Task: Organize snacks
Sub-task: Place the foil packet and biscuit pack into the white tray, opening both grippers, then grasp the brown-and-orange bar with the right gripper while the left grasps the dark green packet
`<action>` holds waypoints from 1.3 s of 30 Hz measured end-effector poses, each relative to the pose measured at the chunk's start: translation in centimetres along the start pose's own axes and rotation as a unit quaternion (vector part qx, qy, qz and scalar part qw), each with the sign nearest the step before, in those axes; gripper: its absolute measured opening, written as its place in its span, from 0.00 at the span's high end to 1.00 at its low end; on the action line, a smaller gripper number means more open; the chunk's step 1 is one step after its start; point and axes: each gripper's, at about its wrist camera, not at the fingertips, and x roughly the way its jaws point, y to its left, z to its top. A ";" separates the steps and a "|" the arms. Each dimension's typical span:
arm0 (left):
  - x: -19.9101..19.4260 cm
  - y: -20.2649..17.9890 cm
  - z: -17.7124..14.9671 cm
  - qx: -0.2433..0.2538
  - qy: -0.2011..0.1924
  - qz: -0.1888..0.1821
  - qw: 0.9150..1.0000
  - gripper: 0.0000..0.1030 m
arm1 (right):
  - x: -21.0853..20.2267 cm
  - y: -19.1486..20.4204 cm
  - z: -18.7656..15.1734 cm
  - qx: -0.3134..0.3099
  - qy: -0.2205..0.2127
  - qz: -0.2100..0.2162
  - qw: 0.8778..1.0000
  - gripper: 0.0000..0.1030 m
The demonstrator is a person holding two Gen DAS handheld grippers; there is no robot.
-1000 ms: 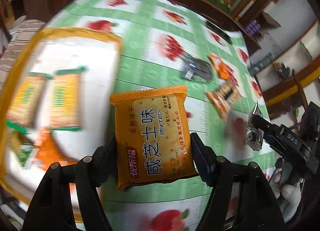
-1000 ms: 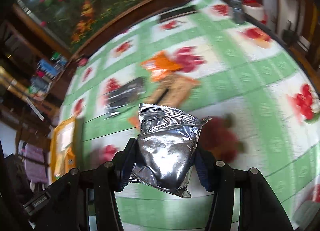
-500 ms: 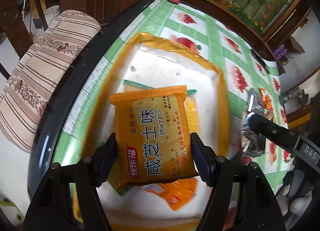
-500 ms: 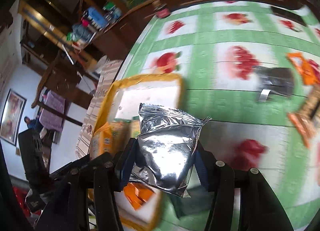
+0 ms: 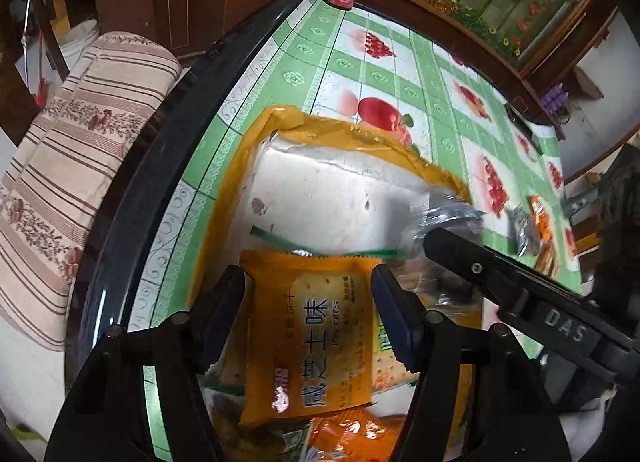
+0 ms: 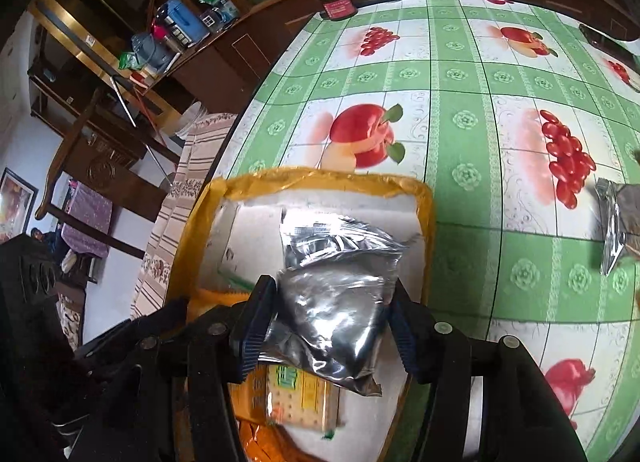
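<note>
Far half of the yellow-rimmed box point(image 5: 352, 134) floor lies bare: room for my fingers there. Near half is crowded with biscuit packets point(image 6: 300, 394), and my right gripper point(image 5: 452, 250) crosses its right rim. Tablecloth point(image 6: 460, 74) beyond is open.

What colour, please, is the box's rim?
Yellow-orange; the box's rim shows best in the right wrist view.

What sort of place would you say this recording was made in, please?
Most likely a home dining or living room: a table under a fruit-printed tablecloth, dark wooden shelves crowded with household odds and ends, and a striped cushioned seat beside the table.
</note>
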 end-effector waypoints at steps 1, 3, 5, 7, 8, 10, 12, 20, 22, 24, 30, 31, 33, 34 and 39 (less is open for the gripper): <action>-0.2 0.0 0.1 -0.003 -0.001 -0.004 1.000 0.37 | 0.0 -0.1 0.2 0.002 -0.001 0.001 1.000 0.43; -0.4 0.0 0.2 -0.004 -0.002 -0.006 1.000 0.36 | -0.3 -0.1 0.6 0.006 -0.003 0.006 1.000 0.43; -1.0 -0.1 0.1 -0.008 -0.003 -0.012 1.000 0.36 | -1.0 -0.3 0.7 0.007 -0.007 0.008 1.000 0.43; -1.7 -0.3 -0.3 -0.011 -0.009 -0.017 1.000 0.36 | -1.8 -0.7 0.6 0.009 -0.013 0.010 1.000 0.43; -2.1 -0.4 -0.4 -0.013 -0.011 -0.020 1.000 0.36 | -2.5 -1.1 0.4 0.014 -0.017 0.010 1.000 0.43; -3.0 -0.8 -1.0 -0.017 -0.016 -0.030 0.999 0.36 | -3.6 -2.4 -0.1 0.030 -0.023 0.015 0.999 0.42; -3.9 -1.4 -1.7 -0.017 -0.019 -0.039 0.999 0.36 | -4.8 -3.7 -0.7 0.044 -0.029 0.016 0.999 0.42; -5.2 -4.1 -5.4 -0.019 -0.002 -0.051 0.999 0.35 | -7.7 -9.1 -5.1 0.054 -0.010 -0.026 0.998 0.39; -5.3 -4.7 -6.2 -0.015 0.004 -0.051 0.999 0.35 | -7.4 -8.7 -6.4 0.040 0.006 -0.020 0.999 0.39; -5.4 -5.4 -7.0 -0.010 0.006 -0.048 0.999 0.35 | -6.9 -7.6 -7.6 0.014 0.016 -0.021 1.000 0.41; -5.8 -6.6 -8.2 -0.017 0.006 -0.049 0.999 0.35 | -4.8 -5.0 -10.2 -0.070 0.060 0.002 0.996 0.61; -6.0 -6.8 -8.4 -0.017 0.003 -0.049 0.999 0.35 | -4.8 -5.0 -10.6 -0.081 0.058 0.001 0.995 0.62; -6.2 -7.2 -8.7 -0.018 -0.001 -0.049 0.999 0.35 | -5.2 -5.2 -11.1 -0.096 0.061 -0.003 0.994 0.65; -6.2 -7.3 -8.9 -0.019 -0.001 -0.050 0.999 0.35 | -5.3 -5.3 -11.2 -0.101 0.063 -0.006 0.993 0.65; -5.9 -8.8 -9.6 -0.014 0.005 -0.061 0.998 0.35 | -6.4 -5.5 -13.0 -0.166 0.074 -0.063 0.981 0.65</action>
